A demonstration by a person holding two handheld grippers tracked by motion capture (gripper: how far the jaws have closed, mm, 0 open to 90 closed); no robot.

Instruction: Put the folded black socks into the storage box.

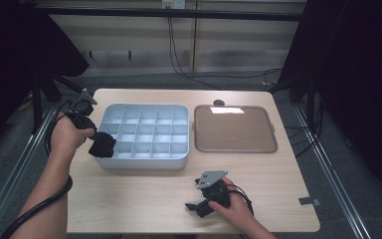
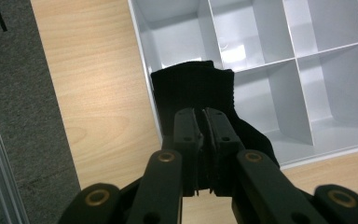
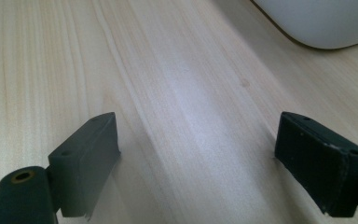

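My left gripper (image 1: 97,141) is shut on a folded black cloth (image 1: 102,147), holding it over the front-left corner of the white compartment box (image 1: 179,162). In the left gripper view the jaws (image 2: 204,126) pinch the black cloth (image 2: 191,86), which hangs across the rim of the box (image 2: 144,60) above a corner cell. My right gripper (image 1: 195,207) rests low over the bare tabletop near the front edge. Its jaws stand wide apart in the right gripper view (image 3: 200,163), with only wood between them.
A brown tray (image 1: 273,147) with a grey rim lies right of the box. The box's cells (image 1: 149,132) look empty. A small dark object (image 1: 219,102) sits behind the tray. The box corner (image 3: 317,23) shows at the upper right in the right gripper view. Cables trail off the left.
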